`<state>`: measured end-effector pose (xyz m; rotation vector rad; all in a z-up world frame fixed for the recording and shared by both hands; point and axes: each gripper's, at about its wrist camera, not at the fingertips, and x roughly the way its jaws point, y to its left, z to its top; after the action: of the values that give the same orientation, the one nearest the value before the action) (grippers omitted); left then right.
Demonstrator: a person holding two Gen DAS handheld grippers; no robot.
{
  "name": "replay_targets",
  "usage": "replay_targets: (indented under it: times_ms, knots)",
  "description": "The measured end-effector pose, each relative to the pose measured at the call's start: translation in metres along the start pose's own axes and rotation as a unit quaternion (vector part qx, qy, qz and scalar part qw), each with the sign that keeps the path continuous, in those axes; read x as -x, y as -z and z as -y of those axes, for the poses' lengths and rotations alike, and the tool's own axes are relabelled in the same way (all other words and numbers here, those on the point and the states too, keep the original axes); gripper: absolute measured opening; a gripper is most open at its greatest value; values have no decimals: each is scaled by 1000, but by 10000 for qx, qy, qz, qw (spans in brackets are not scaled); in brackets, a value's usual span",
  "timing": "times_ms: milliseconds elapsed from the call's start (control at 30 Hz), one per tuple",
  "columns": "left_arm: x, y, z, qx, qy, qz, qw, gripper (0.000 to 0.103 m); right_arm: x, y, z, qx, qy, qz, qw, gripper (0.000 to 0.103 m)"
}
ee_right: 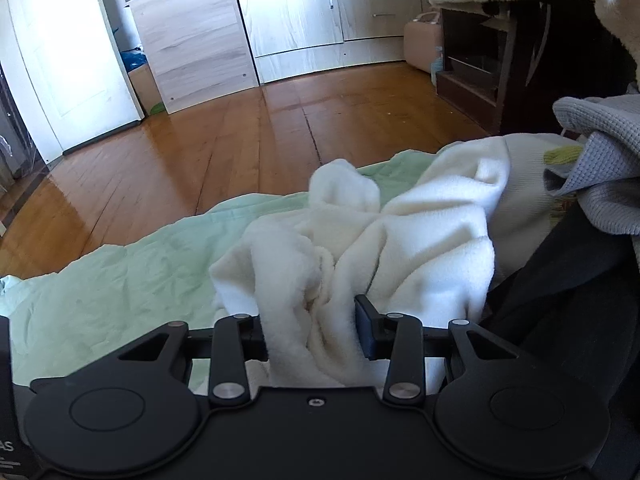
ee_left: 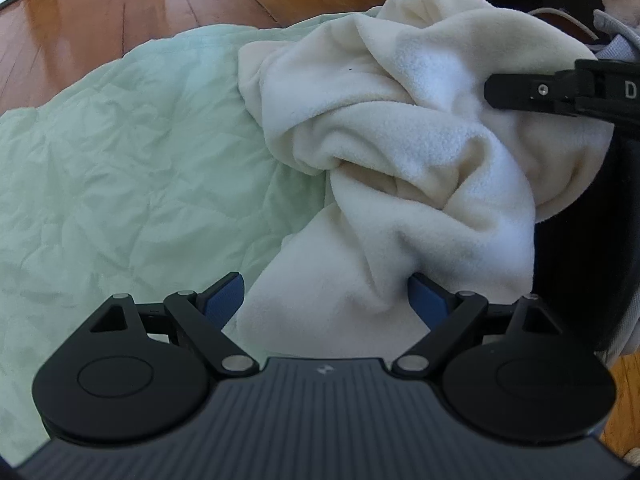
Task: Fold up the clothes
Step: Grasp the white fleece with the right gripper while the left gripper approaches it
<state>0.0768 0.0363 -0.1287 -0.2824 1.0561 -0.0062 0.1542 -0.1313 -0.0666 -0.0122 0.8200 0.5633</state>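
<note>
Left wrist view: the left hand-held gripper (ee_left: pixel 322 300) fills the bottom of the frame, its jaws spread wide, blue pads on either side of a hanging fold of a cream fleece garment (ee_left: pixel 400 152).
Left grip: the cloth lies between the blue pads (ee_left: pixel 224 300); the right pad touches it, the left pad sits just beside it, so a firm hold cannot be confirmed.
Garment from the left: bunched and twisted, rising ahead of and to the right of the left hand-held gripper.
Surface: a wrinkled pale green sheet (ee_left: pixel 120 168) spreads ahead and to the left of this hand-held gripper, under the garment.
Other tool: the black tip of the right hand-held gripper (ee_left: pixel 560 90) enters from the right edge, against the upper part of the fleece.
Right wrist view: the right hand-held gripper (ee_right: pixel 312 332) has its jaws part-way closed around a thick fold of the same cream fleece garment (ee_right: pixel 400 240).
Garment from the right: heaped directly ahead and slightly right of the jaws, resting on the green sheet (ee_right: pixel 120 280).
Right side: a grey waffle-knit cloth (ee_right: pixel 600 176) and dark fabric (ee_right: pixel 560 280) lie to the right of the fleece.
Beyond: wooden floor (ee_right: pixel 240 152) and pale cabinets (ee_right: pixel 288 16) lie far ahead.
</note>
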Motion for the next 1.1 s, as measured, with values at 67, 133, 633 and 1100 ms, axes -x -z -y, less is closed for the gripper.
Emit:
replay_targets:
  times_ms: [67,133,633,1100]
  knots:
    - [2,0,-2,-12,-28,10,10000,90,0,2,-4,3,-45,-6,10000,44]
    - [4,0,-5,-35,-55,35,10000,90,1,4,-8,7,-90,-13,10000,44]
    - [23,-3,-12,-162,-466,160,9987,90,7,36,-19,331,-487,28,9983,44]
    - [24,-7,-15,-140,-326,147,9993,90,20,36,-34,970,353,-393,9939,55]
